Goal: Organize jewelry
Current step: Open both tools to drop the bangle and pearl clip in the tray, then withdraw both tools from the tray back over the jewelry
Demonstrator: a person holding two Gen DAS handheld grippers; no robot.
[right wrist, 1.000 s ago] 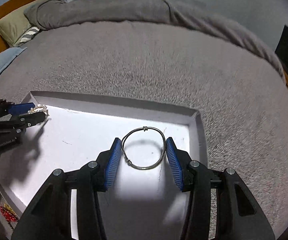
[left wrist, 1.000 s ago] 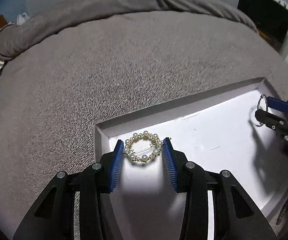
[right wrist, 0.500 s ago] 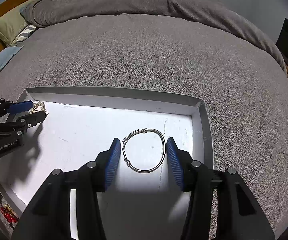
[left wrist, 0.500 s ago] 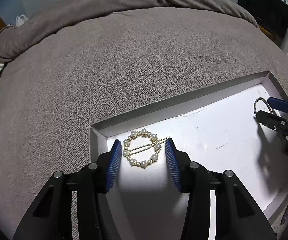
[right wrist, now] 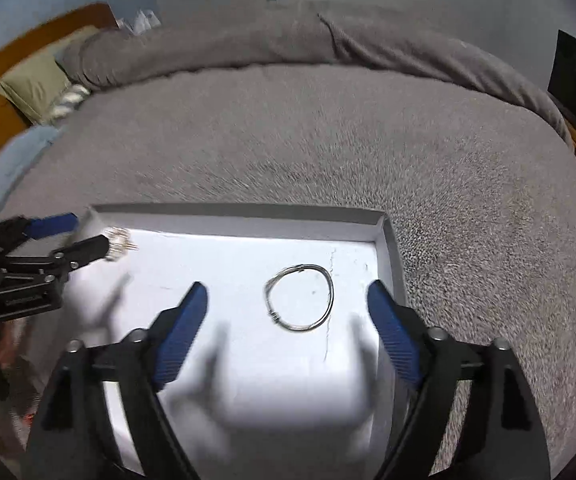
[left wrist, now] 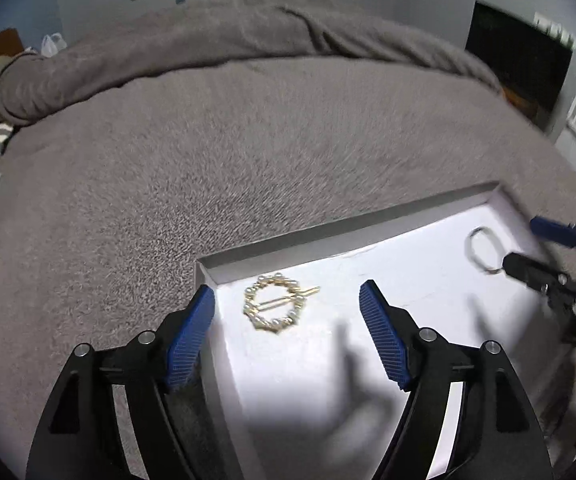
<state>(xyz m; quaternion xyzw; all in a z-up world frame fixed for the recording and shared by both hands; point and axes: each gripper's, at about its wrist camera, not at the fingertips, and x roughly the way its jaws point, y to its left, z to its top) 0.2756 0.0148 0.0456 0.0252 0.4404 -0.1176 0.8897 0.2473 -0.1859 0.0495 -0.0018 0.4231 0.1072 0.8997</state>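
1. Left wrist view: my left claw (left wrist: pixel 287 334) sits at the bottom of the frame, and its jaws are opening. Nothing is gripped. The pearl brooch (left wrist: pixel 275 308) lies flat on the floor of the white tray (left wrist: pixel 328 236), between the blue pads but touching neither, and closer to the left pad (left wrist: pixel 190 340). That pad hangs over the tray's left wall.

2. Same view, right edge: my right claw (left wrist: pixel 536 250) enters from the side. The thin silver bangle (left wrist: pixel 482 250) lies on the tray floor just beside its lower finger. I cannot tell from here whether they touch.

3. Right wrist view: my right claw (right wrist: pixel 288 328) fills the bottom of the frame with its jaws opening, released and empty. The bangle (right wrist: pixel 300 298) lies flat in the centre of the frame, clear of both pads, near the tray's right wall (right wrist: pixel 390 248).

4. Same view, left edge: my left claw (right wrist: pixel 80 236) shows side-on, with the brooch (right wrist: pixel 118 242) at its fingertips, blurred.

5. Assessment: both pieces appear set down at opposite ends of the tray, well apart, so this step looks like a release.

6. Recommendation: I should let the jaws finish spreading before drawing away. I should lift straight off so no pad drags either piece. On the left I should mind the tray wall, since a knock could shift the tray on the soft grey blanket (right wrist: pixel 328 140).
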